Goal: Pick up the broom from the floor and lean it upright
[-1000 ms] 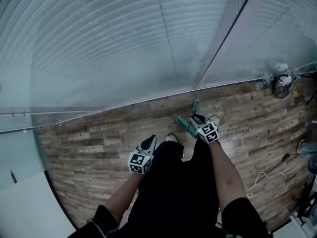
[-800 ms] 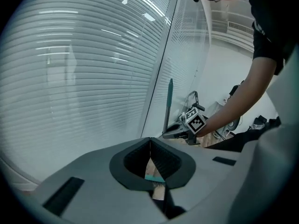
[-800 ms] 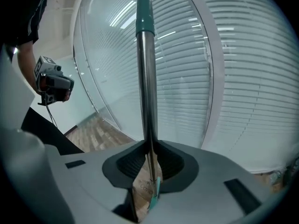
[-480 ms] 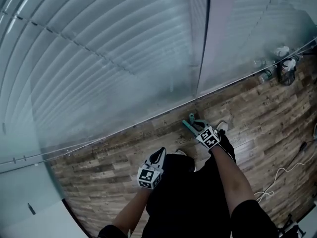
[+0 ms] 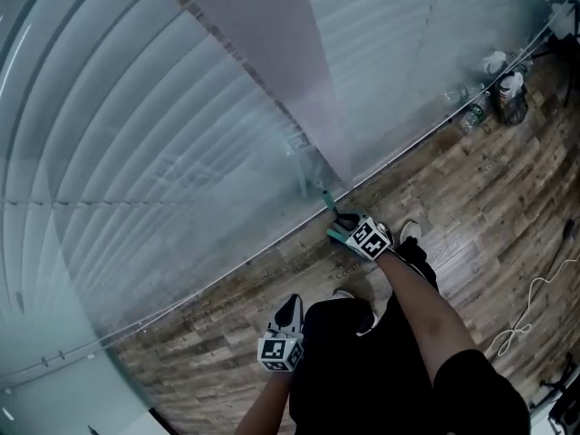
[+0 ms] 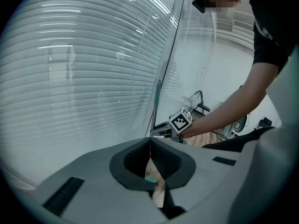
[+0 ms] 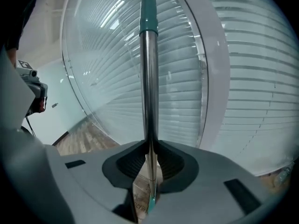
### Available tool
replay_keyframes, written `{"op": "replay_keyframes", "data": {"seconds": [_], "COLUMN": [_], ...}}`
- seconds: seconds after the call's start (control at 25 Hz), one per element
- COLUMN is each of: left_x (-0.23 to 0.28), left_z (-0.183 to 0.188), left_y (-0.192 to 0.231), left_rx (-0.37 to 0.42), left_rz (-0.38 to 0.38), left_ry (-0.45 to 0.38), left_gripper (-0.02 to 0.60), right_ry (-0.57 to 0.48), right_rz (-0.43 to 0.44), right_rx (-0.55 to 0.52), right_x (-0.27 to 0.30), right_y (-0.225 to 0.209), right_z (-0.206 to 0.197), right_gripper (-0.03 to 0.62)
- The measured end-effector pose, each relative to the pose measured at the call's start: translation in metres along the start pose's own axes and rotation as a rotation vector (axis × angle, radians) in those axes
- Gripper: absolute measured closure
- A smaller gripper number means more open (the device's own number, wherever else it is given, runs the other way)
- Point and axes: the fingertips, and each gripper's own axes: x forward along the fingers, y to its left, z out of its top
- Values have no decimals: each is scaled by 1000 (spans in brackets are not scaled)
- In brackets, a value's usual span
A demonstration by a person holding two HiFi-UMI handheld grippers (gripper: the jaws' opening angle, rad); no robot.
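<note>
The broom's metal handle (image 7: 149, 78) with its teal end cap (image 7: 148, 13) stands nearly upright in front of the glass wall. My right gripper (image 7: 149, 155) is shut on that handle low down. In the head view the right gripper (image 5: 349, 227) sits at the foot of the glass, with a teal part of the broom (image 5: 336, 235) beside it and the handle (image 5: 323, 196) rising against the pane. The left gripper (image 5: 288, 312) hangs lower left by the person's legs, shut and empty. From the left gripper (image 6: 150, 143) view, the right gripper (image 6: 164, 132) and the thin handle (image 6: 157, 94) show ahead.
A glass wall with blinds (image 5: 181, 134) runs along the wood floor (image 5: 471, 207). Bottles and a dark bag (image 5: 500, 93) stand by the glass at the far right. A white cable (image 5: 526, 302) lies on the floor at right. A black stand (image 6: 201, 107) is behind the arm.
The right gripper has carried the broom closer to the glass wall's base and lower. The left gripper has dropped beside the legs. The head view has swung round.
</note>
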Motion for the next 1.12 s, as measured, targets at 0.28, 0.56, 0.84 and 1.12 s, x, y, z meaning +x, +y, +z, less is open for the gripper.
{"op": "replay_keyframes", "data": {"seconds": [0.28,0.56,0.84,1.12], "left_x": [-4,10,6,-8], "left_z": [-5,-3,12,15], "left_y": [4,-7,-13,-12], "left_rx": [30,-47,-49,-69], "left_rz": [23,18,15,37], "left_ry": [68,66,23,26], "left_gripper": [561,561,561,561], "right_ry": [-60,-85,-76,-77], "right_rz": [-26,-68,-66,-57], "right_rx": [38,69,101,64], "right_x": [1,-7,-6,-11], "right_y": [-10,-39,-31,-25], "right_z": [3,-6,-11,-1], "right_gripper": [513,513,416,494]}}
